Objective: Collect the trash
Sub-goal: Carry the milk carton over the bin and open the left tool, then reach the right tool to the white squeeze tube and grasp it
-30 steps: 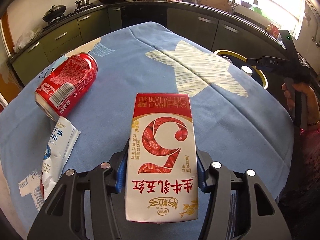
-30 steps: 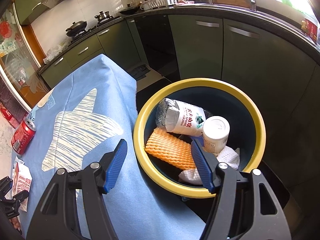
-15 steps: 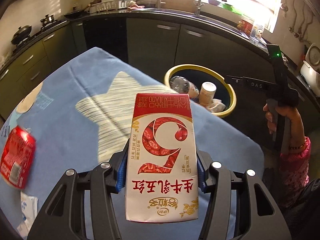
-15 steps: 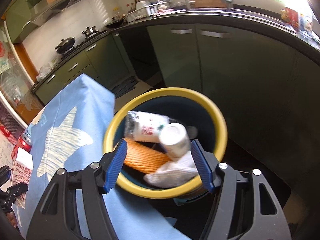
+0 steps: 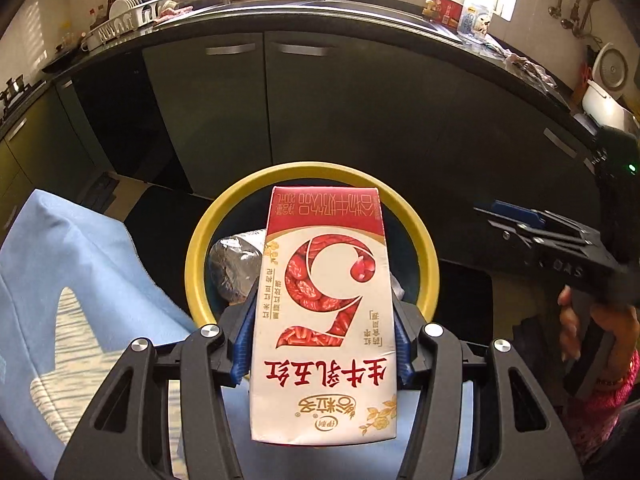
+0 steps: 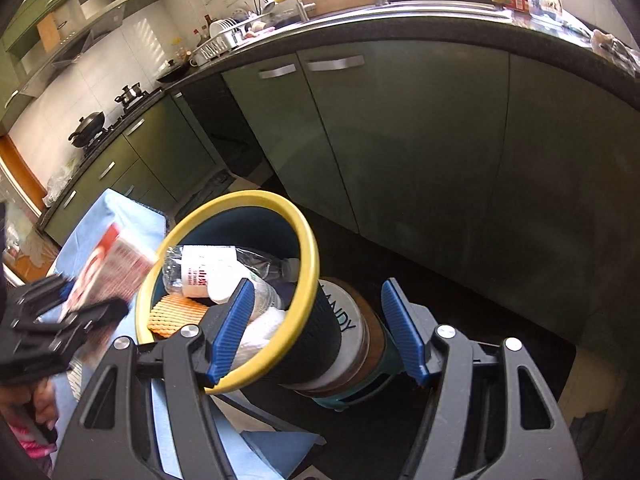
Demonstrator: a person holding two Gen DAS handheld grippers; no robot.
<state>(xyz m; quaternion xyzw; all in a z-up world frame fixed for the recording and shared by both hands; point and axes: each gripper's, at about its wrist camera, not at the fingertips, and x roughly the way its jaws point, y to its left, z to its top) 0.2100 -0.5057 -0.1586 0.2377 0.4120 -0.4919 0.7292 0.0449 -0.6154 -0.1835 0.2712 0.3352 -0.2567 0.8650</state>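
Left gripper clamps a red-and-white carton between its blue pads, one on each long side. Seen from the left wrist, the carton's far end lies over the mouth of the yellow-rimmed bin, which stands on the floor just beside the edge of the blue tablecloth. From the right wrist the carton appears blurred, at the near-left rim of the bin, with the left gripper just outside that rim.

Right gripper is spread wide and holds nothing; its fingers frame the bin's right wall. Inside the bin lie a clear plastic bottle, an orange waffled piece, a small white-capped container and some white crumpled paper.

Beyond the bin stand dark green cabinets under a black counter.
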